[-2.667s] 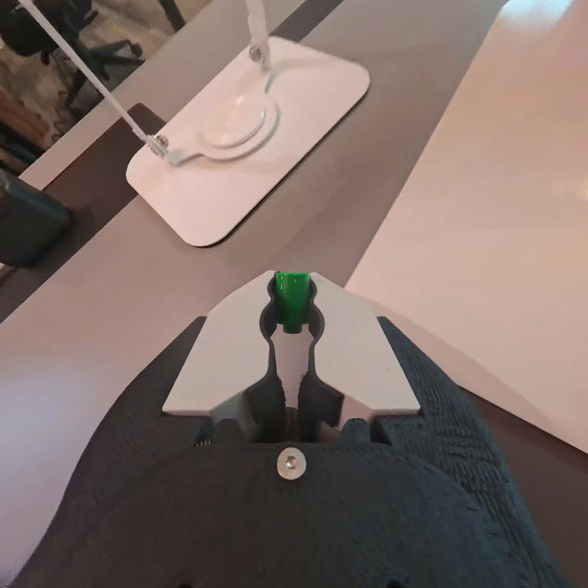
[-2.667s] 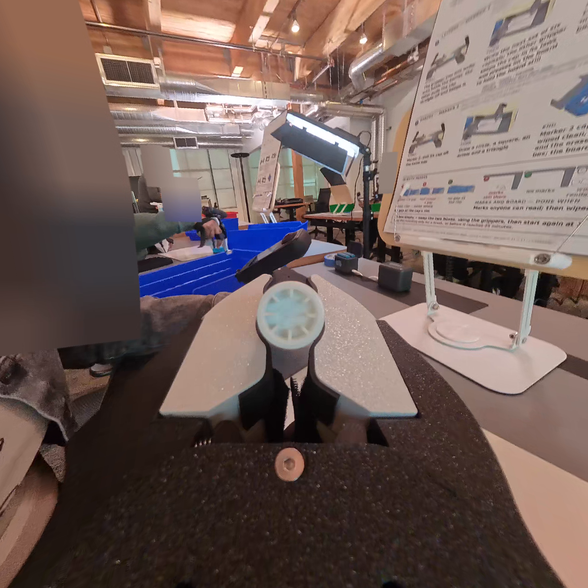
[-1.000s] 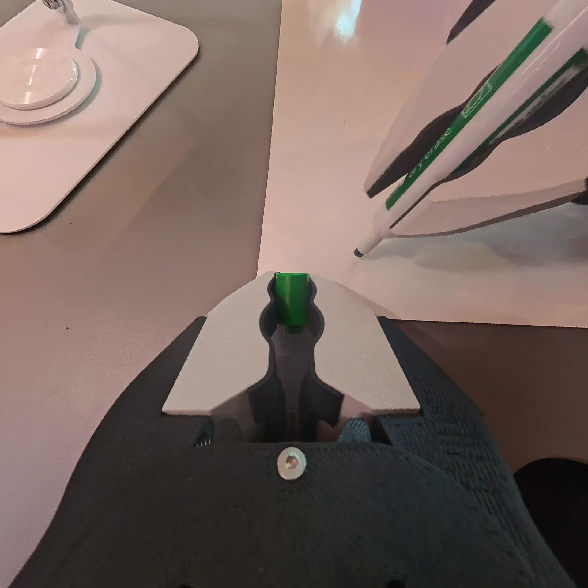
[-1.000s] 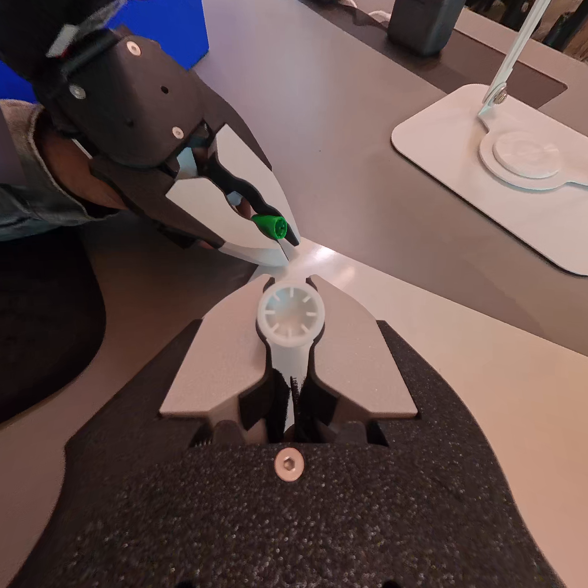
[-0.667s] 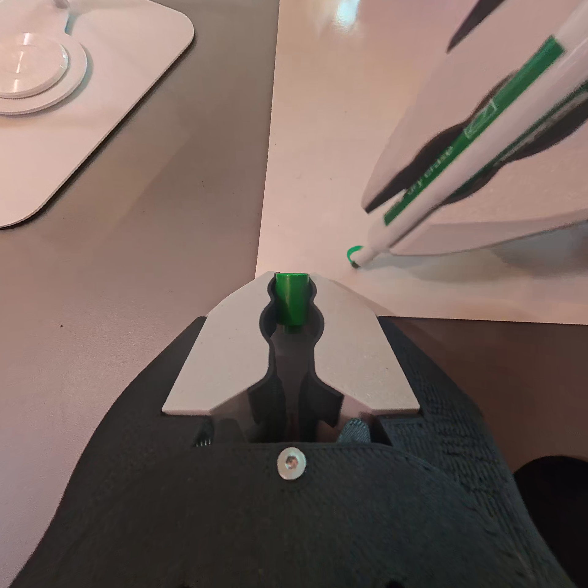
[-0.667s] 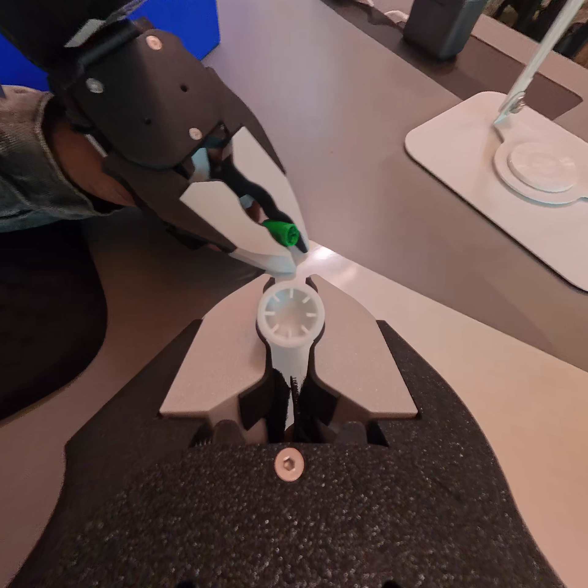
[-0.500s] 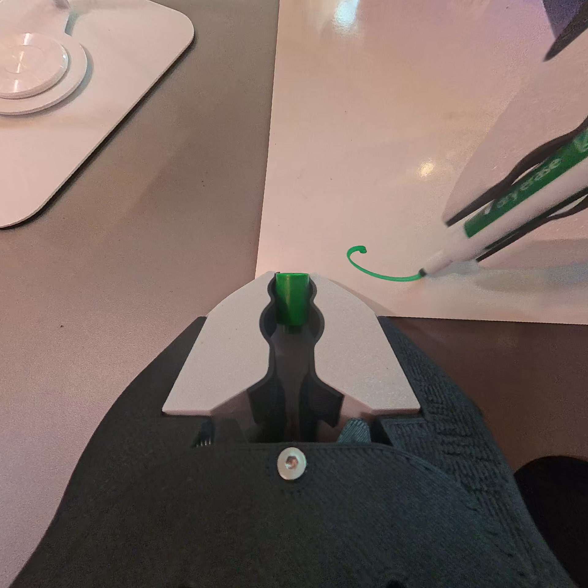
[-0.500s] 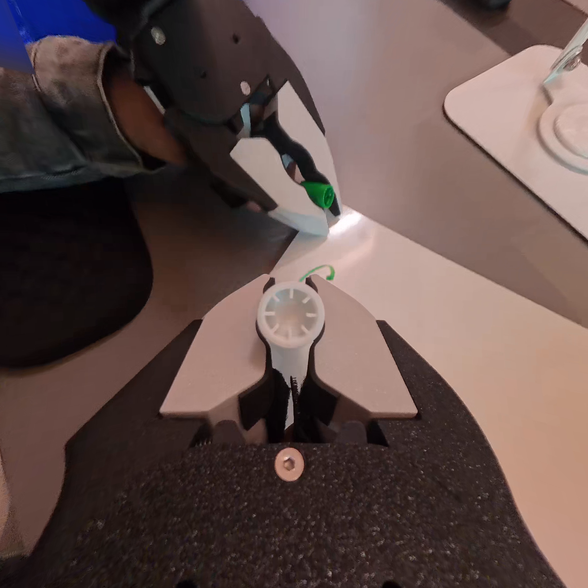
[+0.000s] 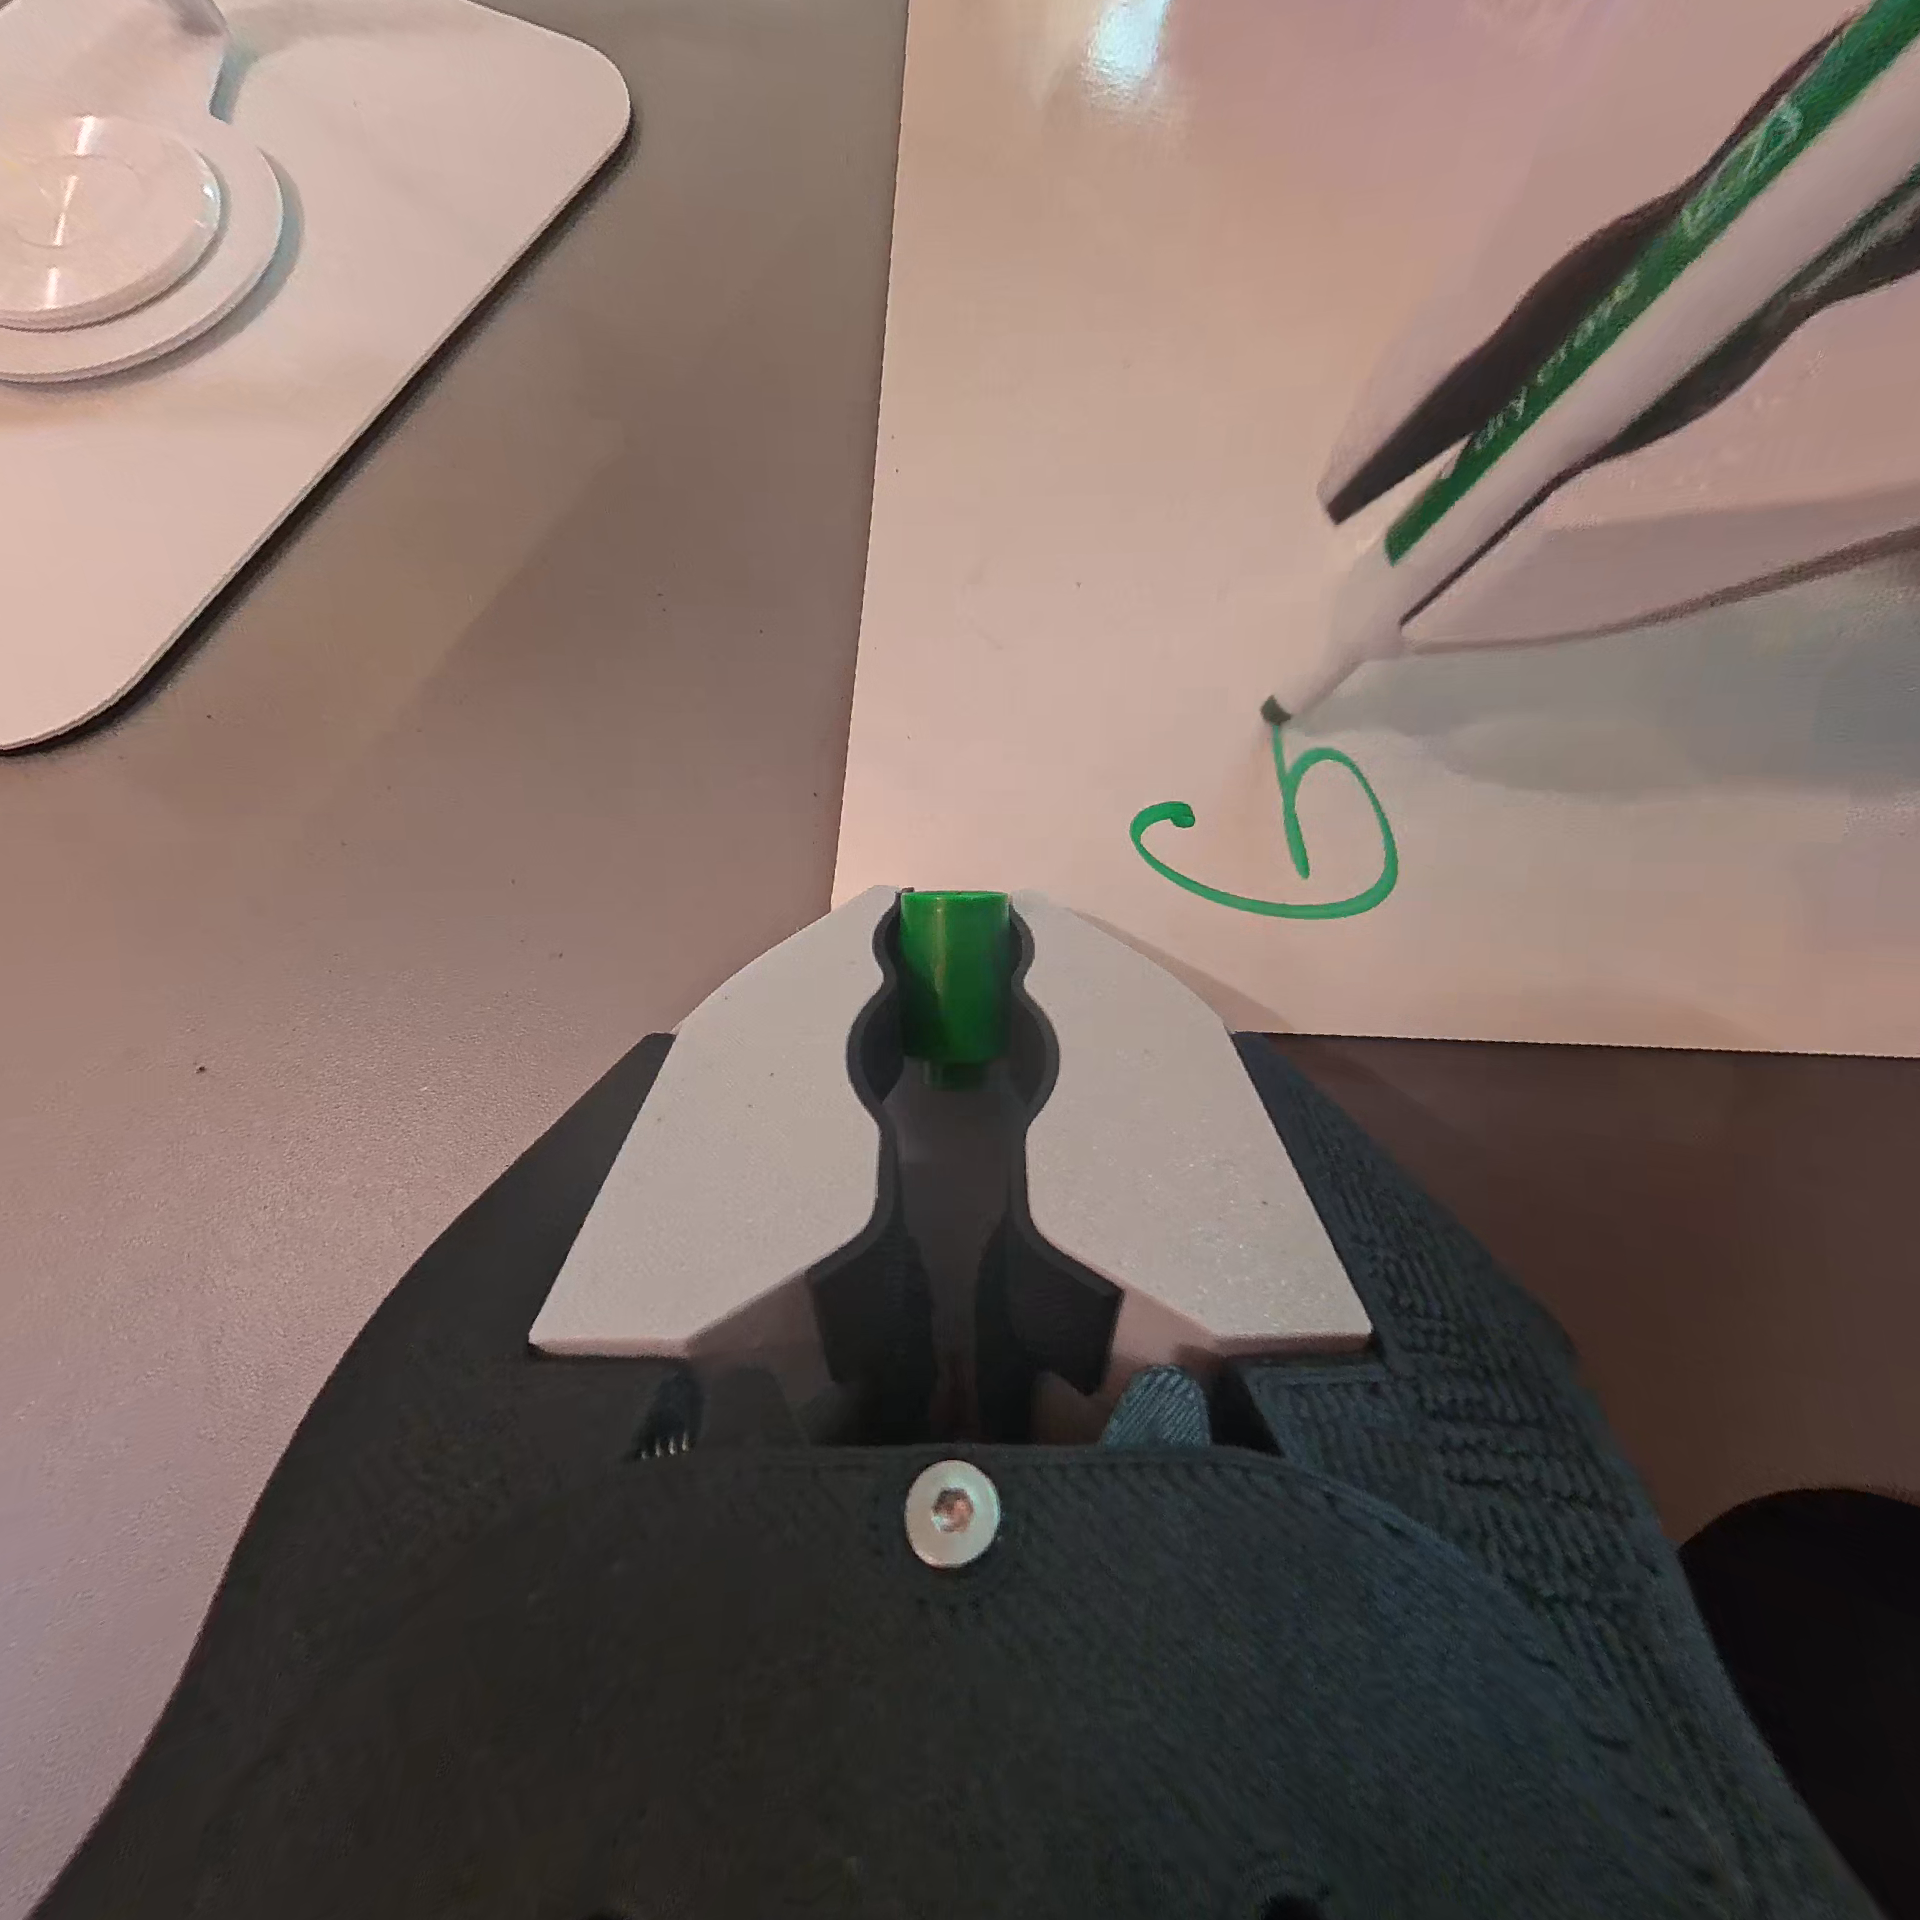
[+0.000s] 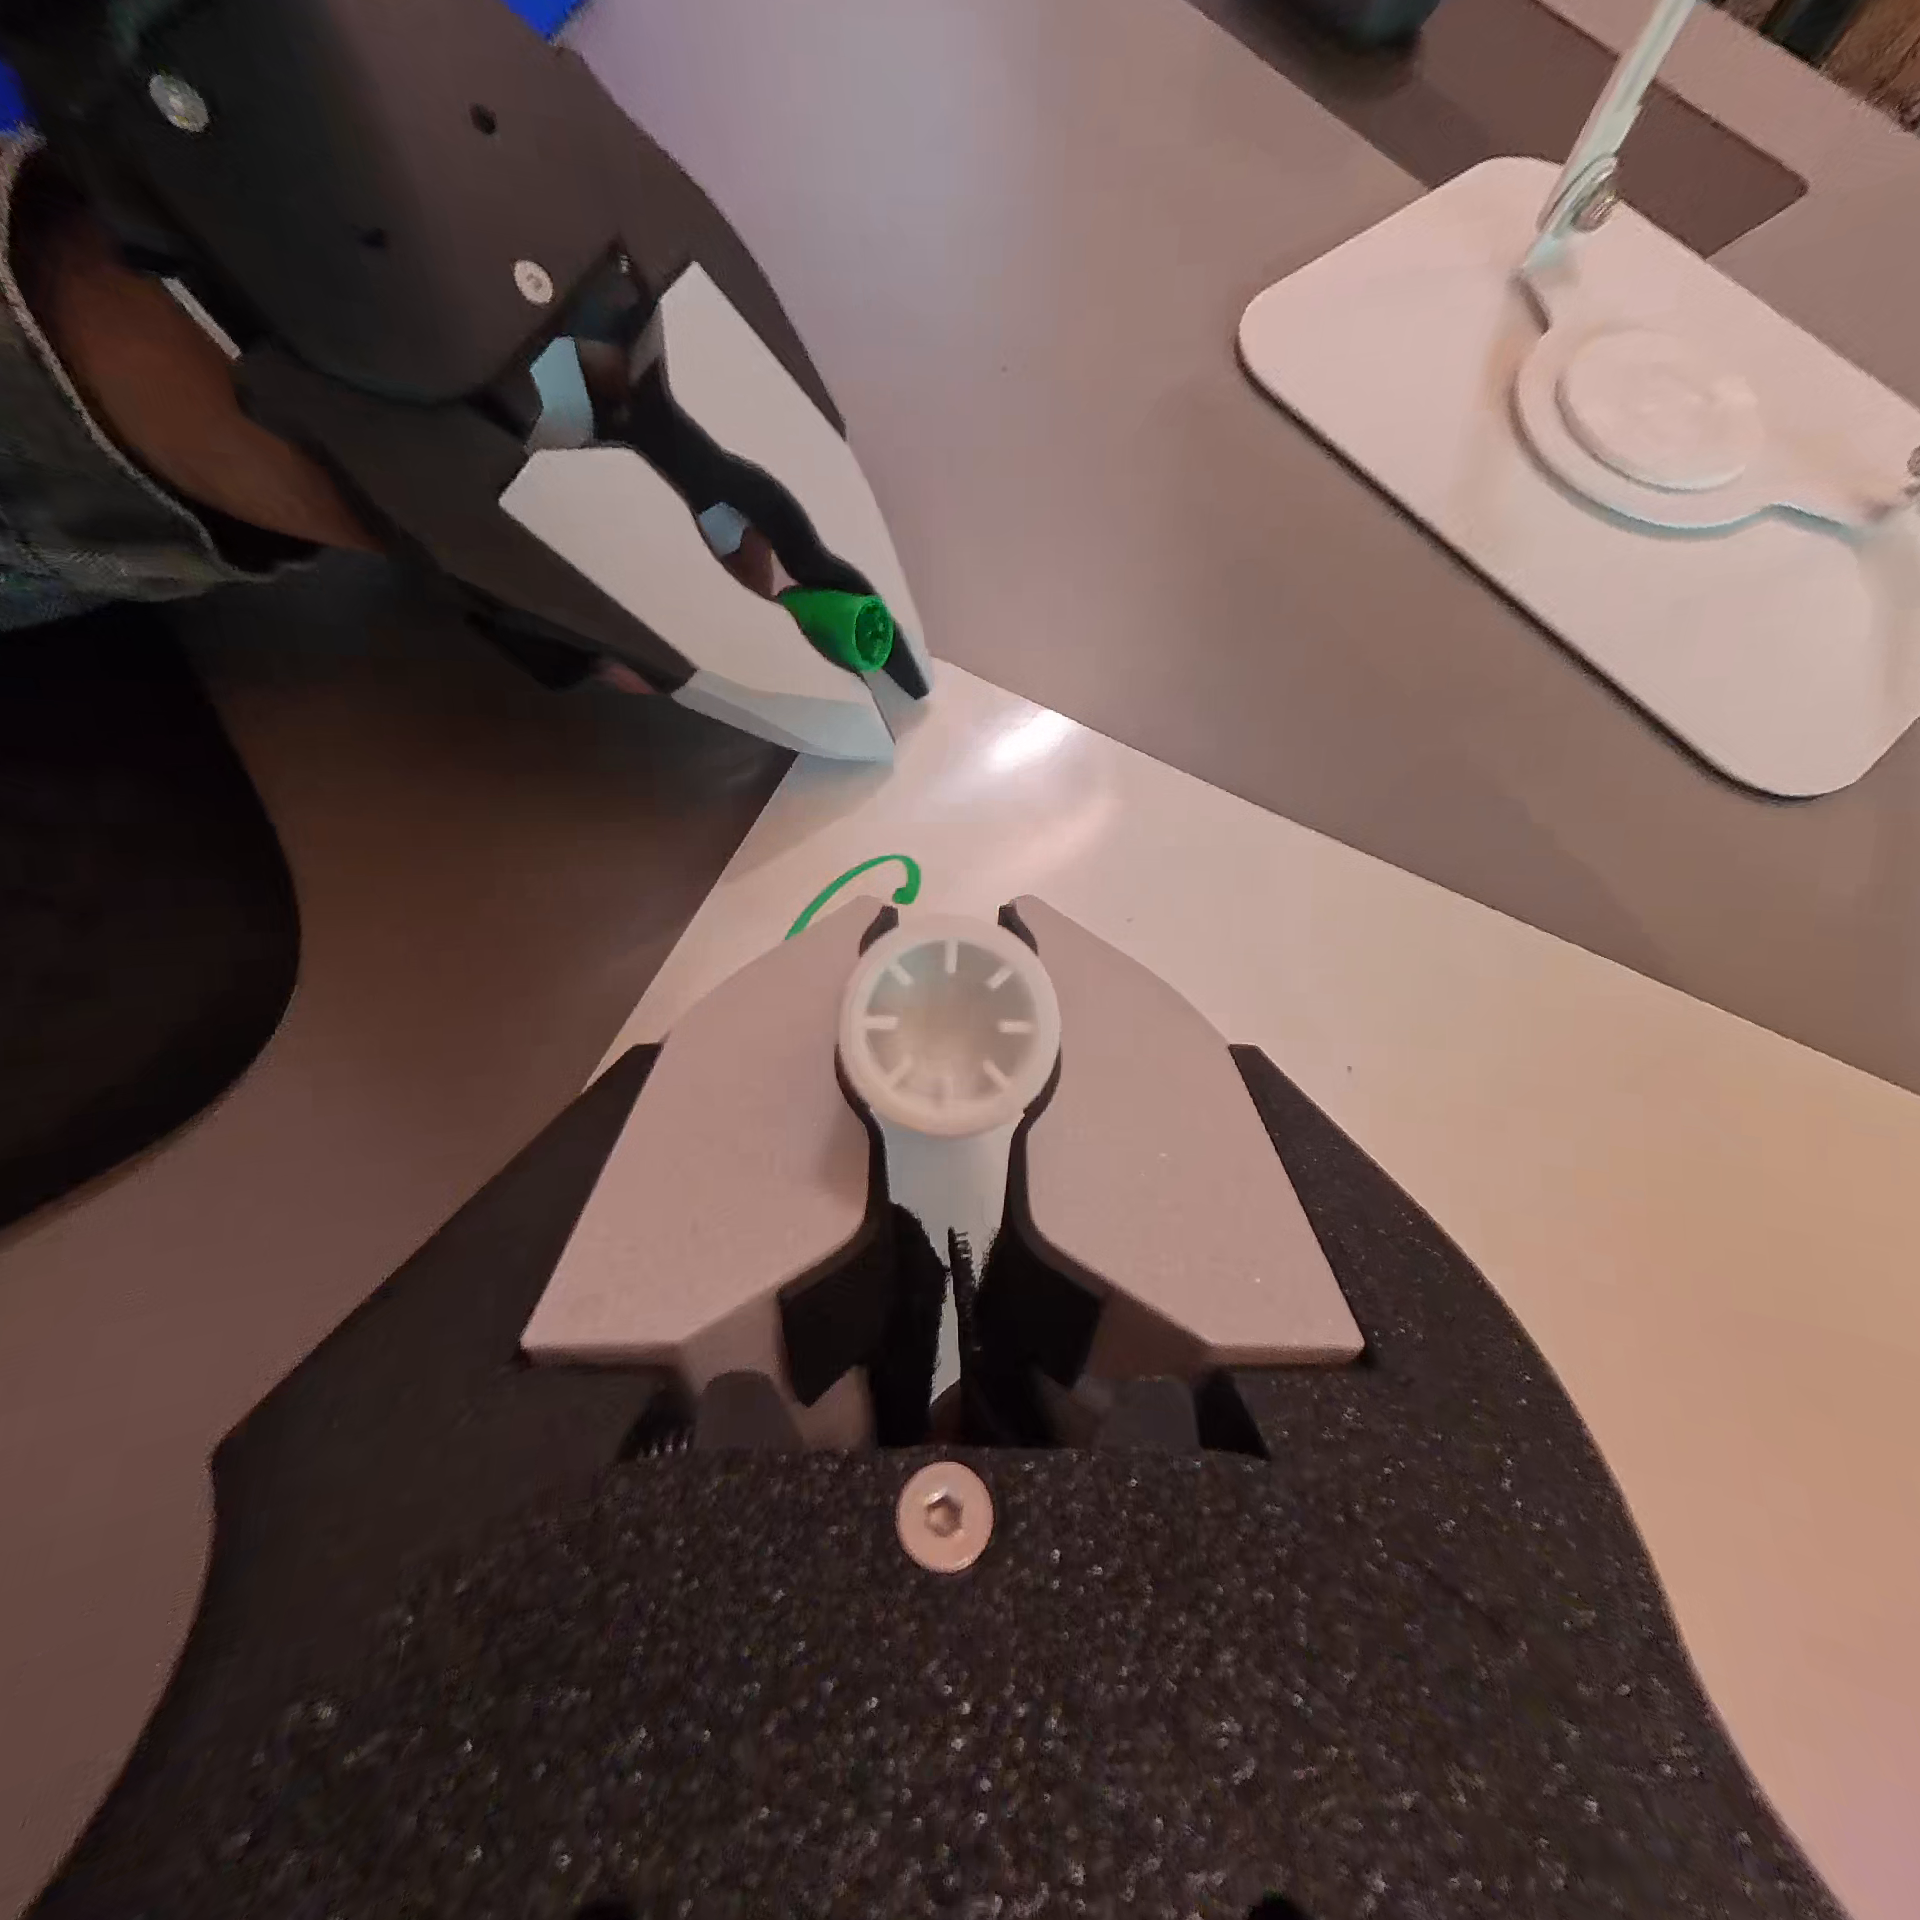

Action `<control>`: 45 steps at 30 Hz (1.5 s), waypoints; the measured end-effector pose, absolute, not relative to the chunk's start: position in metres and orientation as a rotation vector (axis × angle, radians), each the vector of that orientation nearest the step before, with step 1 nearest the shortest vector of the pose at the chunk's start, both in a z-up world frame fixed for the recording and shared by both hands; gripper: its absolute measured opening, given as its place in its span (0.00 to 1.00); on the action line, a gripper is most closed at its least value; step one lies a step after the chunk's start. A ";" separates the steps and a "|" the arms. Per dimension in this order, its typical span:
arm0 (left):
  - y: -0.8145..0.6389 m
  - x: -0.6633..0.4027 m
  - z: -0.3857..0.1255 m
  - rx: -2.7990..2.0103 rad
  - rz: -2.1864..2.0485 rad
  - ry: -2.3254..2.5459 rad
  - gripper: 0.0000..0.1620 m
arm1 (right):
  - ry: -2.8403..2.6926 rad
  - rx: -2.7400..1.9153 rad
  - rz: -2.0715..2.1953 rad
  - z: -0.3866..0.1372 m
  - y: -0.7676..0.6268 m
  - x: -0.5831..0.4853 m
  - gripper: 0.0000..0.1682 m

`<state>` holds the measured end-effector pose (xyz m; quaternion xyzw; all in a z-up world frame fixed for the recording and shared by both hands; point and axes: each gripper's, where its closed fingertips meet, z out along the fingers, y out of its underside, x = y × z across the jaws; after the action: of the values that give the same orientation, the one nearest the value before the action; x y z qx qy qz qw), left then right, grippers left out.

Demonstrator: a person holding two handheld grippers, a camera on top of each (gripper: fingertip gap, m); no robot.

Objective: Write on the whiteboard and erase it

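Whiteboard (image 9: 1091,436), glossy and pale, lies flat on the matte grey table (image 9: 520,727) in my left wrist view, and it now carries more ink than half a second ago: the single green hook has grown into a looping green stroke (image 9: 1273,847) near the board's lower left corner. My green dry-erase marker (image 9: 1558,395), a slim white barrel with a green band, slants in from the upper right with its dark tip at the top end of the stroke. By my reading the writing step is under way, and erasing is not yet begun. My left gripper (image 9: 951,935) sits closed on the small green marker cap (image 9: 948,982), a smooth plastic cylinder nested between the grey wedge-shaped fingers. A white stand base (image 9: 260,343) with rounded corners lies well apart, upper left.

From my right wrist view, my right gripper (image 10: 951,935) is clamped around the marker, whose ribbed round white butt end (image 10: 948,1029) faces the camera. One curl of the stroke shows just past the fingers. The left gripper, black-bodied and rough-textured, rests at the board's corner.
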<state>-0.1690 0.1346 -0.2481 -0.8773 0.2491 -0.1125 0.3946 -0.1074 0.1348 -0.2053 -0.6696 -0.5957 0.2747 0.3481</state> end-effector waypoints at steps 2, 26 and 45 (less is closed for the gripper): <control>0.135 -0.169 -0.248 -2.225 -0.286 0.632 0.10 | -1.491 -1.700 0.776 -0.193 0.135 -0.110 0.11; 0.135 -0.170 -0.248 -2.217 -0.263 0.644 0.10 | -1.503 -1.706 0.738 -0.190 0.153 -0.106 0.11; 0.135 -0.169 -0.248 -2.216 -0.263 0.650 0.10 | -1.544 -1.731 0.742 -0.206 0.153 -0.126 0.11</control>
<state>-0.1694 0.1355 -0.2482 -0.8749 0.2565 -0.1037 0.3976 -0.1256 0.1534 -0.2058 -0.6669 -0.5950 0.2858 0.3458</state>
